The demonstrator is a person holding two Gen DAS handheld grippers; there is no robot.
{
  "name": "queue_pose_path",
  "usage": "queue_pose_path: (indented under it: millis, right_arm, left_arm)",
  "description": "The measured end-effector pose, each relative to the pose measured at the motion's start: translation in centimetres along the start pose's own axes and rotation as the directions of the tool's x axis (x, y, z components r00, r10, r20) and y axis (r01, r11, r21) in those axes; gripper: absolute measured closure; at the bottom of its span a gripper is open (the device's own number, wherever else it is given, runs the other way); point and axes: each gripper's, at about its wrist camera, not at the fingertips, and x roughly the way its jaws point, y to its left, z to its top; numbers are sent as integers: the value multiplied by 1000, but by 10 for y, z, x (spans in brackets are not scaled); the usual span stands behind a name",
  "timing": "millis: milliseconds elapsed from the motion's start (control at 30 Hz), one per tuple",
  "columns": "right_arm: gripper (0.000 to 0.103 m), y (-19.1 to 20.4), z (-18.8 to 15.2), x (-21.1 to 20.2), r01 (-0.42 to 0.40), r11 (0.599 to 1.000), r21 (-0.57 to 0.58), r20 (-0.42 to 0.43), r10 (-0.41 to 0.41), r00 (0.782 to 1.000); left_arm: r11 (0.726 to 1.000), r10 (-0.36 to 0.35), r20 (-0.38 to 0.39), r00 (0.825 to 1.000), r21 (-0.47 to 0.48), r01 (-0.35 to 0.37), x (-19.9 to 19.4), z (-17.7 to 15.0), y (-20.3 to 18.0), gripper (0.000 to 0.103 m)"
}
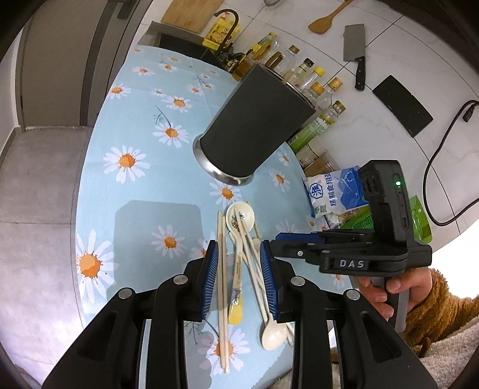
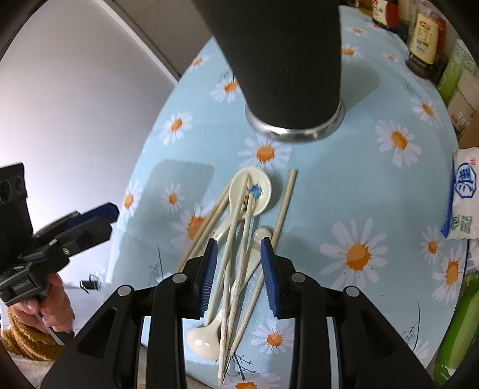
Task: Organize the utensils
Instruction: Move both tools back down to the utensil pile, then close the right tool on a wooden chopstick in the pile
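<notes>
A pile of pale wooden chopsticks [image 1: 223,284] [image 2: 284,206] and white ceramic spoons [image 1: 239,220] [image 2: 251,191] lies on the daisy-print tablecloth [image 1: 134,125] [image 2: 359,179]. Behind the pile stands a tall dark utensil holder [image 1: 254,125] [image 2: 284,59] with a steel base. My left gripper [image 1: 239,269] hovers over the pile with its blue pads apart and nothing pressed between them. My right gripper [image 2: 239,263] hangs over the same pile, tilted steeply down, also open. The other wrist camera shows each from the side: right gripper [image 1: 287,239], left gripper [image 2: 104,221].
Oil and sauce bottles [image 1: 314,86] line the far table edge, with a salt bag [image 1: 332,188] [image 2: 464,197] and green packets [image 1: 419,215] at the right. A cleaver [image 1: 354,54] and a wooden spatula [image 1: 323,21] hang on the tiled wall. The table's left edge drops to the floor.
</notes>
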Motion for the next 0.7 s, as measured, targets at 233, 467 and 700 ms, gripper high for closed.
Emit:
queue_pose_path:
  millis: [233, 467, 700]
  right_arm:
    - [72, 8, -1, 19, 47, 999, -9, -79, -48, 996]
    - [80, 10, 2, 28, 80, 997, -15, -117, -81, 990]
    - [86, 20, 12, 39, 119, 993, -18, -153, -121, 981]
  left_arm:
    - [1000, -12, -21, 1000, -11, 11, 2, -4, 12, 76]
    - [999, -24, -34, 999, -24, 23, 2, -8, 20, 76]
    - [999, -33, -55, 998, -15, 33, 5, -8, 19, 76]
